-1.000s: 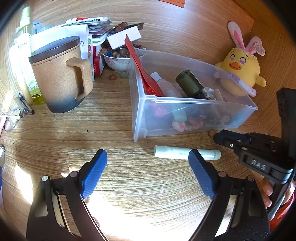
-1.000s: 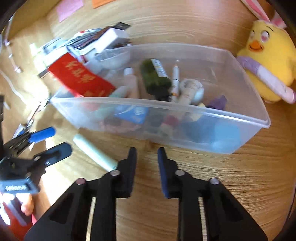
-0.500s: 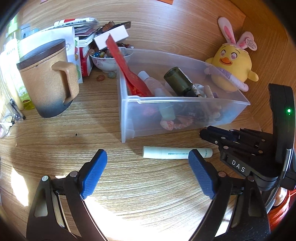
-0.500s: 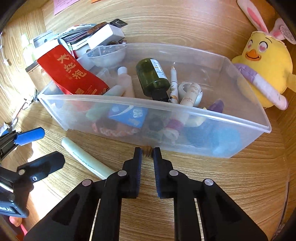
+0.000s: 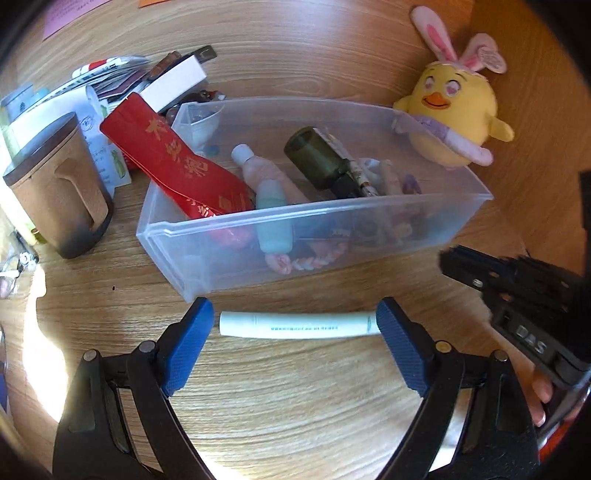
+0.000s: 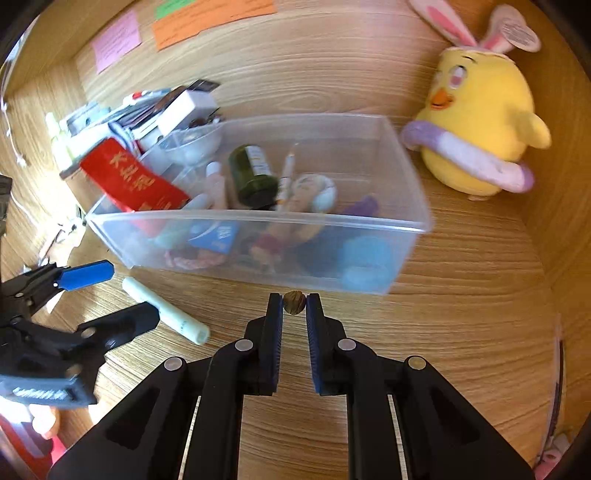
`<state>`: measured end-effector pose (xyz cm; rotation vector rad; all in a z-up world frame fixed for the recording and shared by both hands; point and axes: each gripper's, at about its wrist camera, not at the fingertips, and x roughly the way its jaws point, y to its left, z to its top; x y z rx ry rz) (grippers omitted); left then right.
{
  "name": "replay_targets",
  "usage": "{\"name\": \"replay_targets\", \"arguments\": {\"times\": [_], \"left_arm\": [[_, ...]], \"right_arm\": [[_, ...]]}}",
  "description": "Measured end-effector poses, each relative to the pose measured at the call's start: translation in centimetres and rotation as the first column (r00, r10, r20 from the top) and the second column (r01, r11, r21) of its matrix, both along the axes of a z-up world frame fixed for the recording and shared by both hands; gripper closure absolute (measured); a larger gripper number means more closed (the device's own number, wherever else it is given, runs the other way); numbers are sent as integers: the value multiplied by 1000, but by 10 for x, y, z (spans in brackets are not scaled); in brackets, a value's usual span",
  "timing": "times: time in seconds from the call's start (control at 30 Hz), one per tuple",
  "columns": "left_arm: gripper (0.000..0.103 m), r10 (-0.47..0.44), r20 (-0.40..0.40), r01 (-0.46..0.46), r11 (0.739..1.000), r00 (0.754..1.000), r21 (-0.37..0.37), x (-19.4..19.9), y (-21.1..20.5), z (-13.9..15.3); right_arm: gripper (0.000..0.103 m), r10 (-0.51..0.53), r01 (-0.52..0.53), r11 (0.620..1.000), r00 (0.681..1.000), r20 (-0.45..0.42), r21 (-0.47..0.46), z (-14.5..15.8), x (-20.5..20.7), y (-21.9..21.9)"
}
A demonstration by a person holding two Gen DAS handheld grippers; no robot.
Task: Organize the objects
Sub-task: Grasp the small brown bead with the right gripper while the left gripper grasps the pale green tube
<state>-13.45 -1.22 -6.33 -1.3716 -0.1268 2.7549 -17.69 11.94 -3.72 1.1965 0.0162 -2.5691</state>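
A clear plastic bin (image 5: 369, 212) holds a red packet, a dark green bottle, small bottles and several other items; it also shows in the right wrist view (image 6: 413, 192). A pale green tube (image 5: 299, 325) lies on the desk in front of the bin, lengthwise between the open blue pads of my left gripper (image 5: 295, 328). The tube also shows in the right wrist view (image 6: 166, 310). My right gripper (image 6: 294, 304) is shut on a small brown nut-like bead (image 6: 294, 302), held just above the desk by the bin's front wall.
A yellow chick plush (image 5: 450, 122) with bunny ears sits right of the bin. A brown mug (image 5: 55, 184) stands at the left. Boxes, papers and a bowl (image 5: 199, 122) pile up behind the bin. Sticky notes (image 6: 214, 18) hang on the back wall.
My left gripper has moved forward and right until its pads flank the tube. My right gripper has closed on the brown bead and lifted it slightly.
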Motion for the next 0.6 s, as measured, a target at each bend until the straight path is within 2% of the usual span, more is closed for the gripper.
{"name": "replay_targets", "arguments": {"times": [0.07, 0.13, 0.33, 0.4, 0.5, 0.57, 0.6], "left_arm": [[13, 79, 1, -79, 997, 997, -22, -4, 4, -4], [13, 115, 6, -115, 993, 993, -33, -6, 7, -7], [13, 152, 19, -150, 983, 988, -107, 0, 13, -16], [19, 135, 36, -129, 984, 990, -126, 4, 14, -20], [27, 125, 49, -120, 988, 991, -93, 11, 7, -23], [39, 122, 48, -118, 989, 991, -89, 17, 3, -22], [41, 120, 45, -115, 989, 992, -88, 20, 1, -21]], "right_arm": [[91, -8, 8, 1000, 1000, -1, -19, 1, 0, 8], [91, -7, 6, 999, 1000, -4, -35, 2, 0, 14], [91, 15, -17, 998, 1000, -22, -58, 5, 7, 23], [91, 23, -24, 998, 999, -30, -60, 6, 10, 24], [91, 32, -34, 997, 999, -35, -70, 6, 13, 24], [91, 33, -36, 997, 999, -38, -70, 6, 15, 24], [91, 36, -38, 997, 999, -38, -71, 6, 16, 23]]}}
